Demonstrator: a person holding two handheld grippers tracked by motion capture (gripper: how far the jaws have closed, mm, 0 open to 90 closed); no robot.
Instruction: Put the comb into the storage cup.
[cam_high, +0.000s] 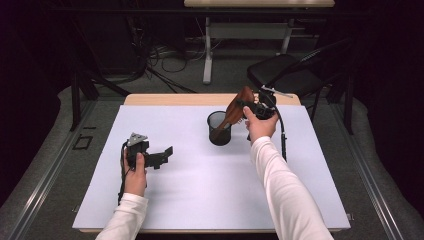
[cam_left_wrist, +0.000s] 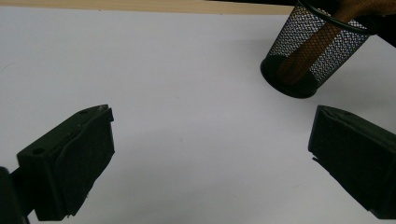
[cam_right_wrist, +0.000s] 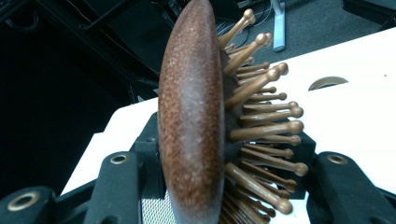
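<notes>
At about one o'clock from the middle of the white table (cam_high: 200, 190), right gripper (cam_high: 248, 106) clamped on the head of a wooden hairbrush (cam_high: 235, 112), one jaw against the smooth brown back, the other among the wooden bristles (cam_right_wrist: 261, 107). Brush tilted, handle down inside the black mesh cup (cam_high: 219, 128), head up toward one o'clock of the cup. Over at nine o'clock of the cup, well apart, left gripper (cam_high: 162, 156) low over the table in the left hand (cam_high: 135, 175), jaws spread wide with nothing but bare white surface between them, aimed toward the cup.
</notes>
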